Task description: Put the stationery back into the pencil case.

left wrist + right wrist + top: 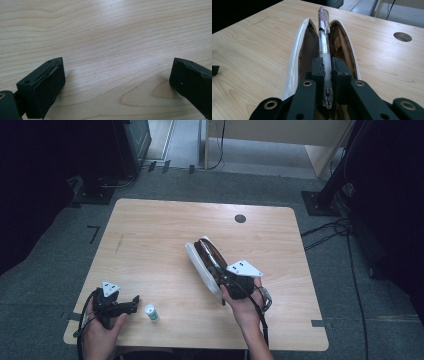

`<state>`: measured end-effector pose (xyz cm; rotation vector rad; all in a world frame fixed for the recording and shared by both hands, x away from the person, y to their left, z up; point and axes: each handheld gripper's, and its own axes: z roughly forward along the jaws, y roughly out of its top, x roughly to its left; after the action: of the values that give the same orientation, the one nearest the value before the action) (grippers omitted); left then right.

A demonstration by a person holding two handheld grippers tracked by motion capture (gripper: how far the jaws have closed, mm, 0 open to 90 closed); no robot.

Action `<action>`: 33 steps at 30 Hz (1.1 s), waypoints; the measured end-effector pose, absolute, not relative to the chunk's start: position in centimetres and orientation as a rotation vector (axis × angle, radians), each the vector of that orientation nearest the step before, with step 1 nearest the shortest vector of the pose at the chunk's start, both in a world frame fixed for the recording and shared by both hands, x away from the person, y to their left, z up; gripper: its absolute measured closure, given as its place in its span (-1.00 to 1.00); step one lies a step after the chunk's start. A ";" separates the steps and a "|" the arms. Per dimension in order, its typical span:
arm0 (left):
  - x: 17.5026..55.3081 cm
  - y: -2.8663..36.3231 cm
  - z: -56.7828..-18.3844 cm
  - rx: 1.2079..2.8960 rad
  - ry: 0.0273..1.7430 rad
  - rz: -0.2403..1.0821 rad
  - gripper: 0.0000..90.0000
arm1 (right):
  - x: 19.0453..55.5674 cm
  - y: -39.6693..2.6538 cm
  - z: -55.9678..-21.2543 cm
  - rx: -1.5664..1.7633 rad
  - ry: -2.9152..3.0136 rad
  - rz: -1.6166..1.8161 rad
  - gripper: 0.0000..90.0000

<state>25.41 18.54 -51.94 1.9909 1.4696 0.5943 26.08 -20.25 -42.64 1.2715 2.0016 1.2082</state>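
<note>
- Holding a clear pen [323,45] in my right claw [326,68], I have the jaws closed tight on its frosted barrel, the pads pressing both sides.
- The pen's long axis runs straight up the right gripper view, in line with the claw and with the open mouth of the white pencil case [294,62] under it; its capped end pokes past the far tip of the case.
- In the high view the pencil case [197,262] lies at centre frame on the bench [150,240], slanting from upper left to lower right, with my right claw [225,277] at its near end.
- By my reading the coming move hangs on that alignment: pen and opening are parallel, so it should go in lengthwise between the mesh side and the brown lining.
- My left claw [131,304] sits at lower left of the high view, jaws wide apart with nothing between them, bare wood below.
- A small white tube with a green cap [151,312] lies just right of it, untouched.
</note>
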 end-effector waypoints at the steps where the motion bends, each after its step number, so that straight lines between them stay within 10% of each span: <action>1: 25.4 18.5 -51.9 1.991 1.470 0.594 -0.99 | 26.1 -20.2 -42.7 1.272 2.008 1.206 0.80; 21: 25.4 18.5 -51.9 1.991 1.469 0.594 -0.99 | 26.5 -20.0 -43.2 1.285 1.996 1.187 0.94; 33: 25.4 18.5 -51.9 1.990 1.469 0.594 -0.99 | 23.9 -18.5 -41.7 1.193 1.986 1.394 0.50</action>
<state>25.42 18.54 -51.94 1.9903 1.4694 0.5939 23.88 -18.53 -41.67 1.1932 1.9859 1.3937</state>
